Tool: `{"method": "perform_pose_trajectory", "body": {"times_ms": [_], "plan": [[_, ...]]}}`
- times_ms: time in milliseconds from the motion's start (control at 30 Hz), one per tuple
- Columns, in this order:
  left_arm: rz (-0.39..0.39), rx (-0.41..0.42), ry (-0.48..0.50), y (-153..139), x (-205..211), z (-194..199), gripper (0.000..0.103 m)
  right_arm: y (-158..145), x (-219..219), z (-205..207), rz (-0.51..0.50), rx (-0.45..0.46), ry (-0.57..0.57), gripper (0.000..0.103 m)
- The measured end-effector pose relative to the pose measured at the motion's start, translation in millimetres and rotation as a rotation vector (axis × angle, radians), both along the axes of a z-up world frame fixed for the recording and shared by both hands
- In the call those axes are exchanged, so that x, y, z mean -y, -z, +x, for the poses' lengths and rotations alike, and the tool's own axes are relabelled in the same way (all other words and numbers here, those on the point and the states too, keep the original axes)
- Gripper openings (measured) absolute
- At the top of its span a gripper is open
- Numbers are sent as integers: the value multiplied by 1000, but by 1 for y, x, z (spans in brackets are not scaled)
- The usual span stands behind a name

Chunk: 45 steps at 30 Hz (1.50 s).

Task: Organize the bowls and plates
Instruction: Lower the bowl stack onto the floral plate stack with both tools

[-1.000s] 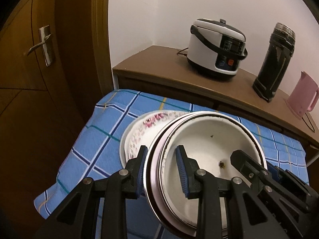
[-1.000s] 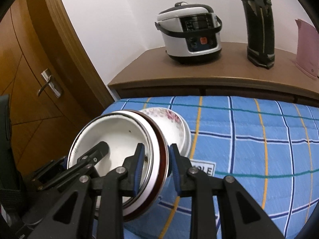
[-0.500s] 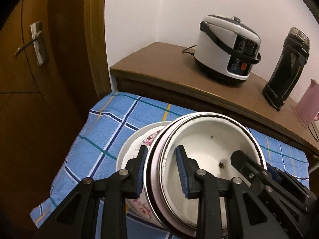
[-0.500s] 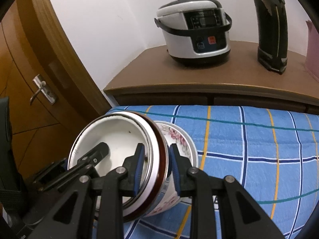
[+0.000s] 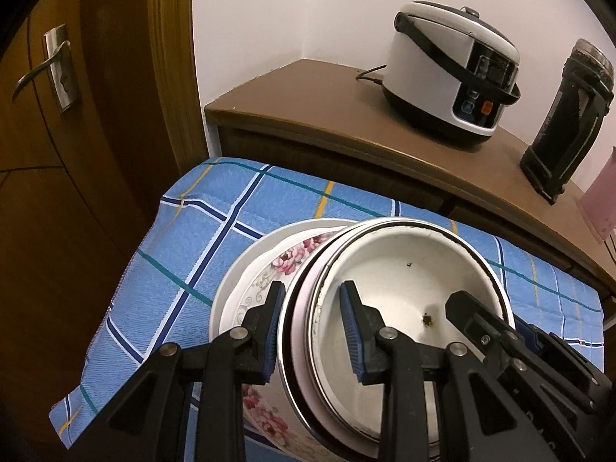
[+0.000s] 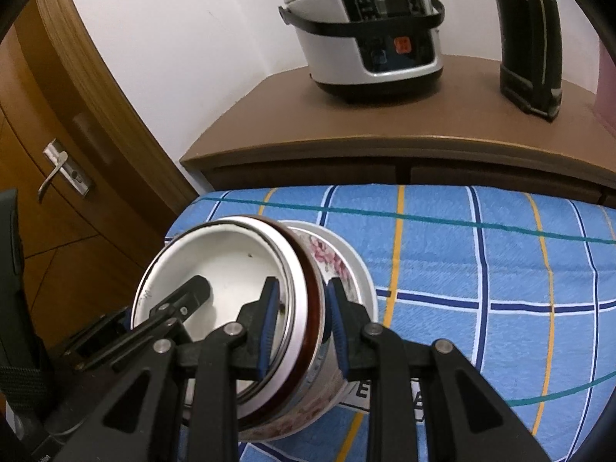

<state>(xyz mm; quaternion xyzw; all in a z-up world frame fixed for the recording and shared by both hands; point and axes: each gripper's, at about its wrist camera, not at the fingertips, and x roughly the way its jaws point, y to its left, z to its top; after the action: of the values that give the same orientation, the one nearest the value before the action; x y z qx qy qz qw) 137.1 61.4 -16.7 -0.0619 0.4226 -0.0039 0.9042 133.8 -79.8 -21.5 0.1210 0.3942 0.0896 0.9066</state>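
A stack of nested bowls [image 5: 400, 292], white inside with a dark outer rim, hangs tilted between both grippers. My left gripper [image 5: 312, 331] is shut on its near-left rim, one pad inside and one outside. My right gripper [image 6: 302, 323] is shut on the opposite rim [image 6: 304, 281], and its black fingers [image 5: 481, 327] reach into the bowl in the left wrist view. Right under the stack a flowered bowl [image 5: 285, 265] sits on a white plate [image 5: 238, 269] on the blue checked cloth [image 6: 462, 269]. Whether the stack touches the flowered bowl [image 6: 327, 261] I cannot tell.
Behind the cloth-covered table runs a brown sideboard [image 5: 315, 92] with a white rice cooker [image 6: 365, 27], a black flask [image 6: 527, 34] and a pink jug [image 5: 600, 208]. A wooden door with a metal handle [image 5: 57, 69] stands at the left. The table's left edge is close to the plates.
Both grippers carried the bowl stack forward and down. It now hangs over the flowered bowl and hides more of it. Neither grip has changed.
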Motion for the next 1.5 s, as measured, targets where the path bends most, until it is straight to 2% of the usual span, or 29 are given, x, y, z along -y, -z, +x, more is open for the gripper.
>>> {"method": "perform_pose_trajectory", "body": {"times_ms": [900, 1500], "plan": [[-42, -29, -22, 11, -11, 4, 32, 6, -11, 9, -38, -18, -17, 26], [-38, -25, -22, 11, -17, -6, 32, 9, -18, 4, -41, -32, -18, 26]]}}
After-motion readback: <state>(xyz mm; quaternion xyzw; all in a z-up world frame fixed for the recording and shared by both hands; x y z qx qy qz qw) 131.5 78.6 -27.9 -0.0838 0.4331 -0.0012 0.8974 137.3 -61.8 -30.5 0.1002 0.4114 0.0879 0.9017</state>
